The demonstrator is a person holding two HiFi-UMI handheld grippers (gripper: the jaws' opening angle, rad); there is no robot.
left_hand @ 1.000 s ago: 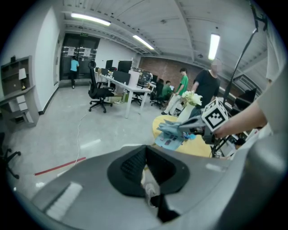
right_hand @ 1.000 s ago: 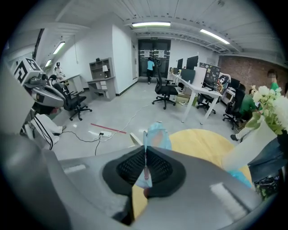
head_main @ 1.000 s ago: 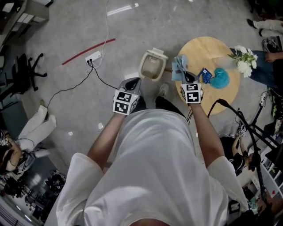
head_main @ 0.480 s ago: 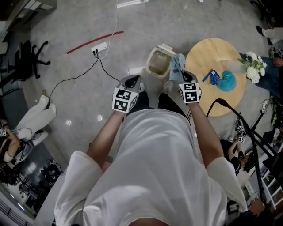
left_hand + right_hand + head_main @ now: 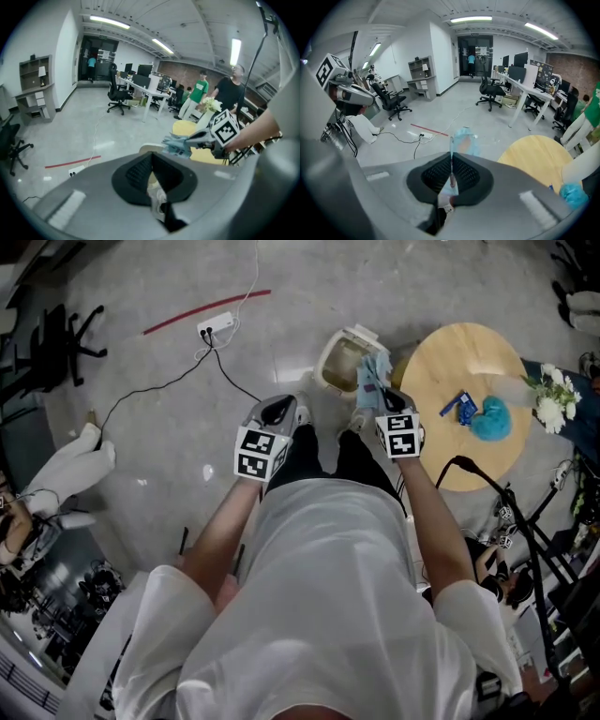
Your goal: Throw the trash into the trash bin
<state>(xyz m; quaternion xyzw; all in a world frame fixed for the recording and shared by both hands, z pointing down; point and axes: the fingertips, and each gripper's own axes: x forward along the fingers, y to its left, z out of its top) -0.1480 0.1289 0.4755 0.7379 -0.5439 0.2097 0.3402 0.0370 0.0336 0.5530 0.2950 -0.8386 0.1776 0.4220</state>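
Note:
My right gripper [image 5: 384, 396] [image 5: 451, 164] is shut on a light-blue crumpled wrapper [image 5: 373, 374] [image 5: 464, 143], which hangs over the right edge of the cream trash bin [image 5: 325, 360] on the floor. The left gripper [image 5: 280, 410] [image 5: 151, 161] is level with it, to the left of the bin and short of it. Its jaws meet at the tips with a pale scrap [image 5: 152, 183] pinched between them. In the left gripper view the bin's rim [image 5: 145, 149] shows just past the jaws, with the wrapper [image 5: 177, 145] to its right.
A round wooden table [image 5: 469, 367] stands right of the bin with a blue packet [image 5: 461, 407], a teal fluffy thing [image 5: 490, 420] and white flowers [image 5: 553, 395]. A power strip [image 5: 216, 327] with cables and a red floor line [image 5: 206, 312] lie at the far left. A seated person's legs [image 5: 66, 465] are at left.
Both grippers have moved forward toward the bin. The wrapper, which was over the table's left edge, now hangs at the bin's right rim. Both grips are unchanged.

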